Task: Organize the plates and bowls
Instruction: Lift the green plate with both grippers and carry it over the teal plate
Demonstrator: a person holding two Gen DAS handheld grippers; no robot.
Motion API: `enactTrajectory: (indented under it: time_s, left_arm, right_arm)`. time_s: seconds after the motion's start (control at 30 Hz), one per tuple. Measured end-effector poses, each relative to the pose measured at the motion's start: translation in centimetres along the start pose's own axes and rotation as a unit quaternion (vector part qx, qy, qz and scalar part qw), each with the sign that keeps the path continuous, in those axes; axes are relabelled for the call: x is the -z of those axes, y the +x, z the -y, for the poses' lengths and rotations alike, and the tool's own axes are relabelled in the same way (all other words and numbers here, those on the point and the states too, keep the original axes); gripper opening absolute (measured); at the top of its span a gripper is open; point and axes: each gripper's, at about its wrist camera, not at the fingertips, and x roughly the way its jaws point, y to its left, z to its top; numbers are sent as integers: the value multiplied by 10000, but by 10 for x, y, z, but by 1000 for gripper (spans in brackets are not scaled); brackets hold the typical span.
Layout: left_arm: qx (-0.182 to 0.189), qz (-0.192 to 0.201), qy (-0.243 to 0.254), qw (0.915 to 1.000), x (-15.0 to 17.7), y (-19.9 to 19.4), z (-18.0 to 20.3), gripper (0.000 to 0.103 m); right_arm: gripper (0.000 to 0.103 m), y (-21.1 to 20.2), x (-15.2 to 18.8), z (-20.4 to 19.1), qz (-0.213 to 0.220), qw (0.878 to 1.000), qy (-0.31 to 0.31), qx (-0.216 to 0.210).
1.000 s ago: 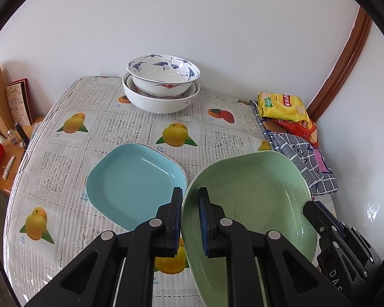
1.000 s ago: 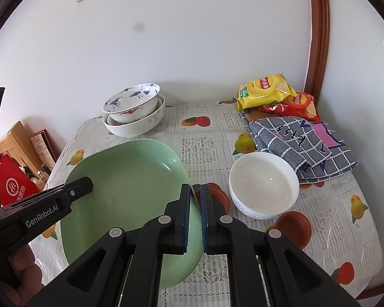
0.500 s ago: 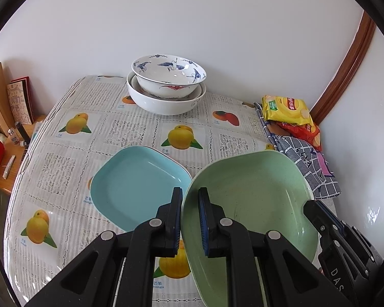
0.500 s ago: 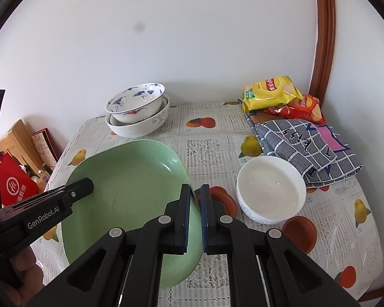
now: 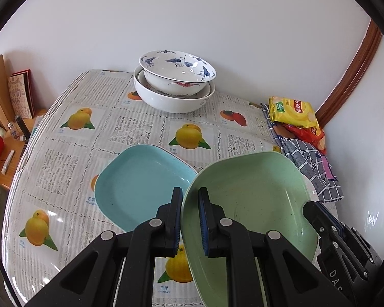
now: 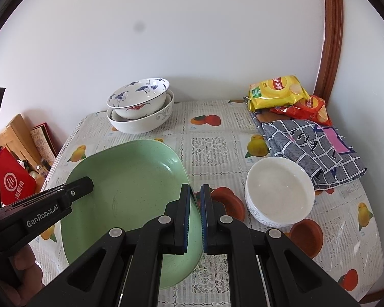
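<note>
- Left wrist view: left gripper (image 5: 190, 217) clamped on near-left rim of a pale green squarish plate (image 5: 253, 194), held w/ its left edge over a light blue squarish plate (image 5: 140, 184) lying on the fruit-print tablecloth (image 5: 64, 158); stacked white bowls (image 5: 175, 87) by the wall.
- Right wrist view: right gripper (image 6: 195, 216) pinches the green plate's right rim, fingers nearly together; white round bowl (image 6: 279, 194) just right of it, near a checked grey cloth (image 6: 315, 148).

The green plate (image 5: 253, 199) covers the blue plate's (image 5: 140, 184) right corner and, seemingly, nearly all of the white bowl (image 6: 279, 192) in the left wrist view. Its near edge runs off the bottom. Print on the snack bags (image 6: 276, 90) is too small to read.
</note>
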Motion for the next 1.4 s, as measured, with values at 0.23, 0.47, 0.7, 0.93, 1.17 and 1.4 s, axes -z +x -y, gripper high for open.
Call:
enactTrajectory:
  time_s: [0.23,0.47,0.7,0.93,1.17,1.4]
  left_arm:
    - [-27,-43,-83,10000,0,5,-9,13]
    - [-52,-91,-152,9998,0,9,-14,12]
    - [-63,-129,-157,9998,2,12,-17,12]
    - [-140,-197,-245,9994,6,17,-27,12]
    - [-269,-278,-361,9986,11,20,-45,12]
    - [-422,-431,-579,9965,20,30,-67,12]
  right_arm:
    - [8,7,1,-6,-69,10000,-45,-31]
    - [8,13,0,-6,-142,9998,-36,-97]
    - [8,18,2,-8,-185,9998,-47,-108]
    - [8,27,6,-16,-285,9994,-118,-173]
    - [8,40,13,-29,-443,9984,-205,-297]
    - [8,54,22,-45,-681,9961,-345,-443]
